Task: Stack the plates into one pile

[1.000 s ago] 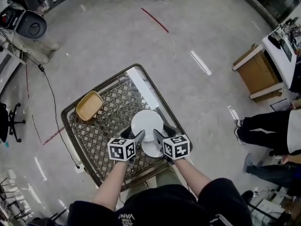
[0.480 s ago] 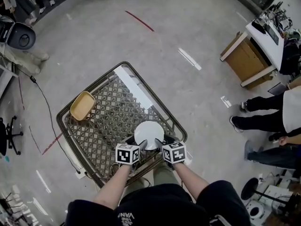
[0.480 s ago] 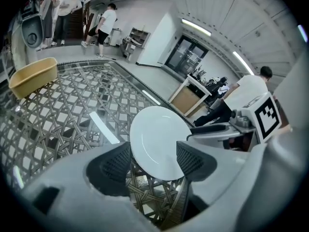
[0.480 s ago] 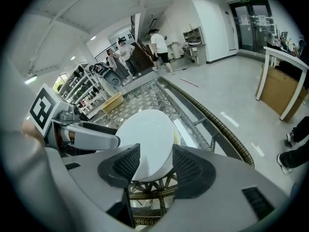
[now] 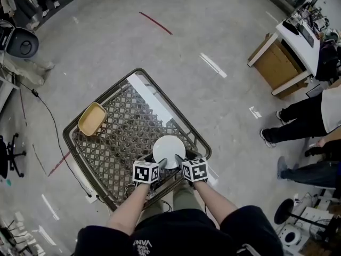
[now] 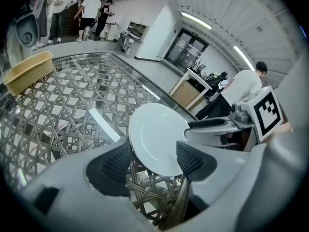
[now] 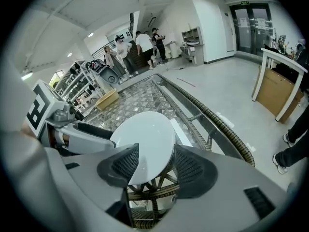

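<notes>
Both forearms are stretched forward, side by side. The left gripper (image 5: 161,164) and right gripper (image 5: 178,160) are held unclamped, jaws spread, at the white plate's (image 5: 169,149) near rim. The plate is set on the wicker table (image 5: 122,127), near its front edge. A tan tray (image 5: 92,119) is left well apart.

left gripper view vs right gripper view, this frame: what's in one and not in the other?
Only the left gripper view: the right tongs reaching in from the side, and a person in a white shirt behind them. Only the right gripper view: the left tongs coming in from the side, and a shelving rack beyond. Both: the white plate lying at each camera's own open tongs, the woven table, and the tan tray at its far end.
</notes>
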`<state>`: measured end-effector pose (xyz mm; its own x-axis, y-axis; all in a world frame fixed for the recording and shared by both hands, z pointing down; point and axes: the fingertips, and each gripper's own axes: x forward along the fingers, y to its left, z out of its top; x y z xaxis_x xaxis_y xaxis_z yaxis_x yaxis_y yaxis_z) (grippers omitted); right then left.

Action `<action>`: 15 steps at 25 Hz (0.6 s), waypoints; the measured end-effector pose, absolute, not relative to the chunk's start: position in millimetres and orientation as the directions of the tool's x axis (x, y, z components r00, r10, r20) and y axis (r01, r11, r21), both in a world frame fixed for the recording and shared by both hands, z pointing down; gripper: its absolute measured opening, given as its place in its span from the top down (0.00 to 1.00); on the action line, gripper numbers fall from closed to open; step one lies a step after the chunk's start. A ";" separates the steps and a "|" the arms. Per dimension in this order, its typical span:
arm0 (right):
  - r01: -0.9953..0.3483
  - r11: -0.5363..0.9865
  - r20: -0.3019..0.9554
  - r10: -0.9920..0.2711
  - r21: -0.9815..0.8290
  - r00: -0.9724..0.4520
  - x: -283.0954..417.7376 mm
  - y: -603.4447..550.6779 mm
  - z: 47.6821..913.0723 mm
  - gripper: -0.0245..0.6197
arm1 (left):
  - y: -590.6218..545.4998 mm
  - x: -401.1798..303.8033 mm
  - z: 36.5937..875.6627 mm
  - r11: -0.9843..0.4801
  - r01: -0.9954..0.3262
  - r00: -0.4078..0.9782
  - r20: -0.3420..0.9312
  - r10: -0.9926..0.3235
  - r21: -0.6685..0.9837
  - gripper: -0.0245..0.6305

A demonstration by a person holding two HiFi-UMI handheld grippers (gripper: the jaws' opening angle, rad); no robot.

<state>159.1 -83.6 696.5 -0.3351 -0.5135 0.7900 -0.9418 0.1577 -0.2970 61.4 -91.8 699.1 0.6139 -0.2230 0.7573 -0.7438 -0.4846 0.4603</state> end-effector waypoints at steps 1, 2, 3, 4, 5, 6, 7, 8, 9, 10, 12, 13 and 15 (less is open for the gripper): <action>-0.944 0.158 0.788 -0.521 -0.289 -0.329 160.6 -84.5 695.2 0.61 | -91.9 60.5 698.8 -0.483 -0.746 0.612 0.758 -0.227 0.458 0.51; -0.946 0.160 0.786 -0.527 -0.283 -0.324 162.3 -84.6 693.6 0.61 | -91.7 59.0 698.0 -0.481 -0.749 0.609 0.758 -0.232 0.455 0.51; -0.947 0.161 0.785 -0.530 -0.279 -0.321 163.9 -83.8 691.8 0.61 | -91.4 56.8 696.4 -0.480 -0.753 0.607 0.758 -0.240 0.451 0.51; -0.947 0.163 0.784 -0.532 -0.277 -0.320 165.4 -82.2 689.8 0.61 | -91.2 53.7 694.1 -0.478 -0.757 0.604 0.757 -0.251 0.446 0.51; -0.947 0.165 0.782 -0.535 -0.274 -0.320 166.1 -80.5 687.3 0.61 | -91.4 49.7 691.0 -0.477 -0.761 0.601 0.754 -0.265 0.439 0.51; -0.948 0.168 0.779 -0.540 -0.272 -0.319 165.9 -78.8 684.3 0.61 | -91.7 44.7 687.5 -0.475 -0.766 0.599 0.750 -0.281 0.433 0.51; -0.948 0.171 0.773 -0.549 -0.269 -0.318 164.8 -77.3 680.6 0.61 | -91.5 39.1 683.5 -0.474 -0.769 0.598 0.744 -0.297 0.429 0.51; -0.949 0.173 0.765 -0.562 -0.265 -0.316 163.1 -75.8 675.9 0.61 | -90.7 33.3 678.8 -0.473 -0.772 0.599 0.737 -0.314 0.425 0.51; -0.950 0.175 0.754 -0.578 -0.259 -0.312 161.1 -74.3 670.2 0.62 | -89.6 27.8 672.7 -0.477 -0.771 0.602 0.726 -0.333 0.421 0.51; -0.952 0.176 0.741 -0.599 -0.250 -0.305 158.9 -72.4 663.6 0.64 | -88.6 22.6 665.2 -0.485 -0.770 0.607 0.711 -0.354 0.415 0.51; -0.957 0.178 0.708 -0.644 -0.229 -0.289 153.4 -68.0 648.8 0.73 | -87.6 11.6 647.5 -0.506 -0.765 0.617 0.677 -0.402 0.397 0.51; -0.959 0.178 0.691 -0.666 -0.220 -0.282 149.8 -65.6 641.0 0.77 | -87.4 5.5 637.8 -0.518 -0.763 0.622 0.658 -0.424 0.387 0.51; -0.963 0.172 0.656 -0.705 -0.209 -0.269 141.0 -58.1 624.3 0.84 | -84.8 -7.9 617.2 -0.542 -0.756 0.633 0.620 -0.463 0.367 0.57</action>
